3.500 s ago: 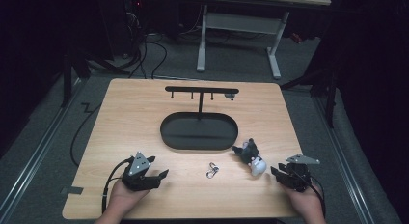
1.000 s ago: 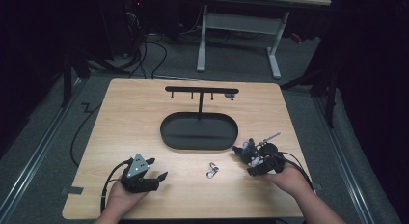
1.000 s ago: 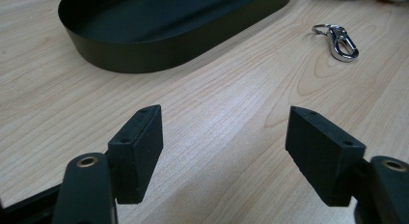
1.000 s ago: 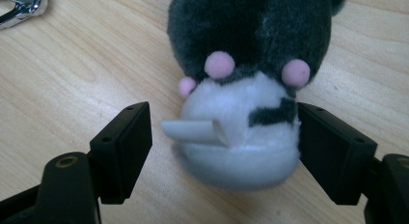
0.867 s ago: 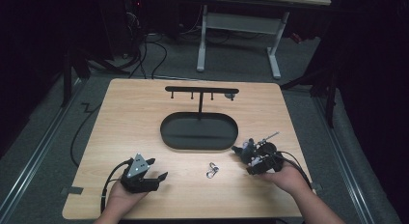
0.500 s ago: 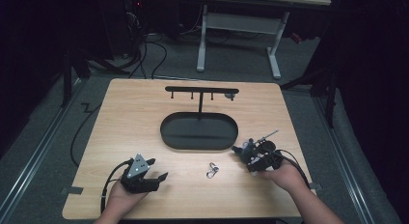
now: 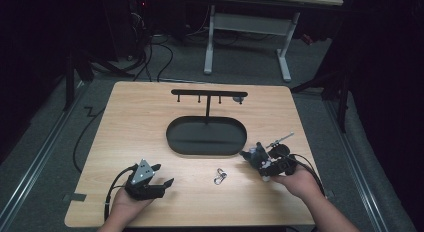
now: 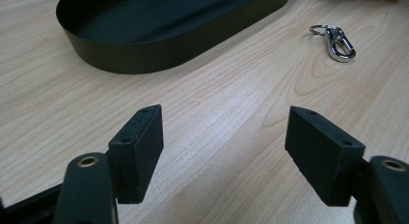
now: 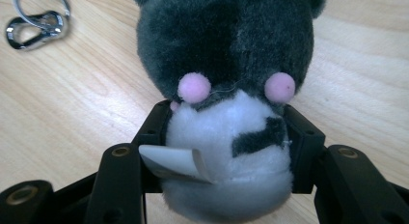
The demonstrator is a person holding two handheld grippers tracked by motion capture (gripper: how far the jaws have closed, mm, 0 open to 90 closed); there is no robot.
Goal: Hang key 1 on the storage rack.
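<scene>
Right gripper [image 9: 226, 151]: since seconds ago, moved inward and clamped on the plush toy [image 9: 224, 64], at table's four o'clock; pick-up likely begun. Left gripper [image 8: 224, 151]: unchanged, jaws spread, empty, seven o'clock. Key clip [image 7: 219, 176]: untouched, six o'clock.

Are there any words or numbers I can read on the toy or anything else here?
None can be read. The plush toy, held in the right gripper, has a small white tag, but the side that shows is blank. The metal clip, the black tray and the left gripper show no writing.
</scene>
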